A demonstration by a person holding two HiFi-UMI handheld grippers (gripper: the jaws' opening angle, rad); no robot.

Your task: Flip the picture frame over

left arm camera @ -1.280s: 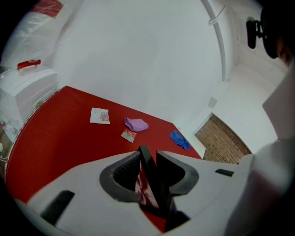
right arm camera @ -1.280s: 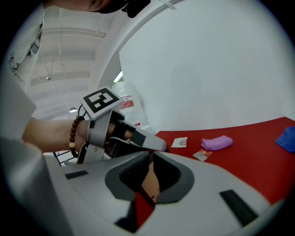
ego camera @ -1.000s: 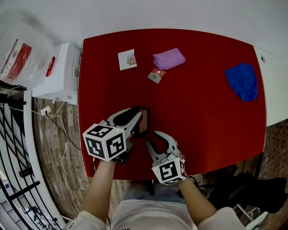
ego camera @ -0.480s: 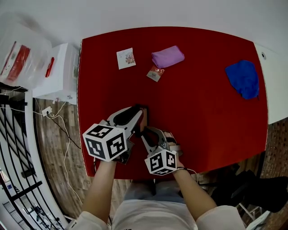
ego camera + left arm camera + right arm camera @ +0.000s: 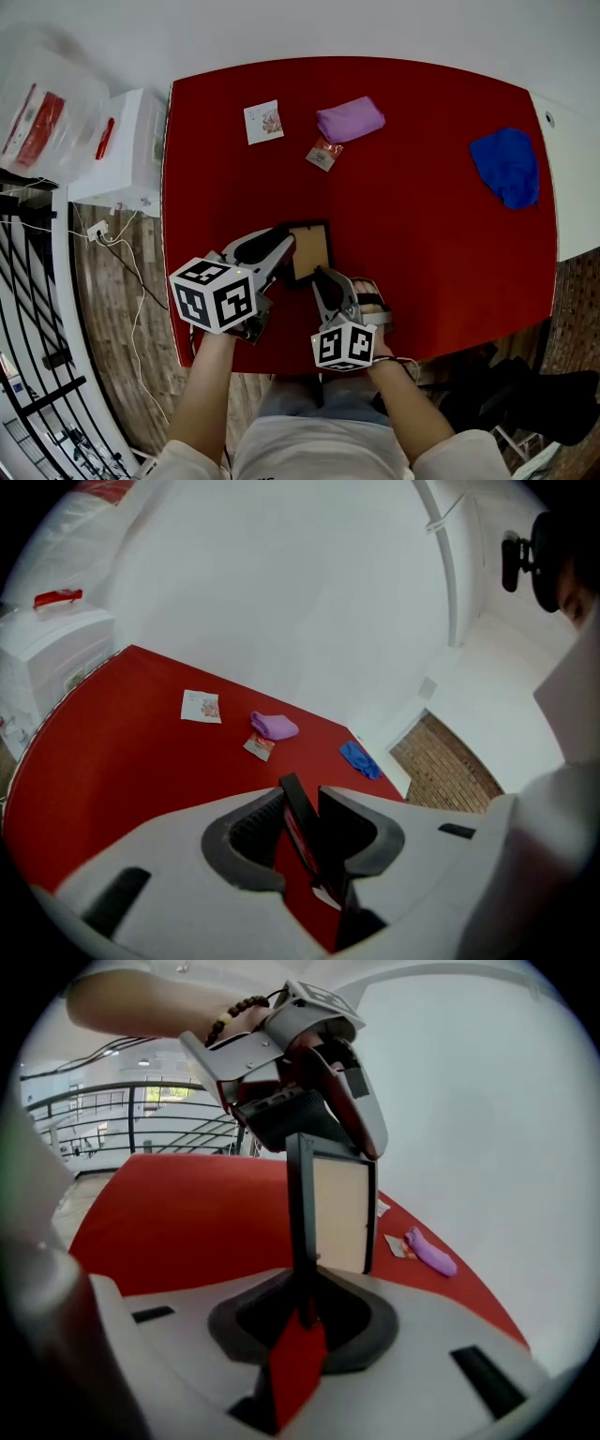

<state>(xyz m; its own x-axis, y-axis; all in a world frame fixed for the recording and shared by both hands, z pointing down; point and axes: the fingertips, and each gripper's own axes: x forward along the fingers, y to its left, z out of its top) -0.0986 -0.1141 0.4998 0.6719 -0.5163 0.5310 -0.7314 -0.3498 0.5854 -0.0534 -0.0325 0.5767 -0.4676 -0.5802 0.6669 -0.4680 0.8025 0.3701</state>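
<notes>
Picture frame (image 5: 309,251) — clamped in left hand-held gripper (image 5: 302,803) and just-closing right hand-held gripper (image 5: 302,1286).

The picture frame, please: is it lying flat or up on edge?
On edge: the picture frame is clamped by the left gripper, and the right gripper has just been closing its jaws on the lower edge.

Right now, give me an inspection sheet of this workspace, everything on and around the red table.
Surface: red table, no spill seen.
Job's things: picture frame held on edge near the table's front, tan panel showing.
Clutter: card, purple cloth and packet at the far side; blue cloth far right.
Grippers: left gripper shut on the frame; right gripper jaws have just been closing, now shut on its near edge.
Cables: white cables on the floor left of the table.
Surroundings: white box, plastic bag and black railing at left.
</notes>
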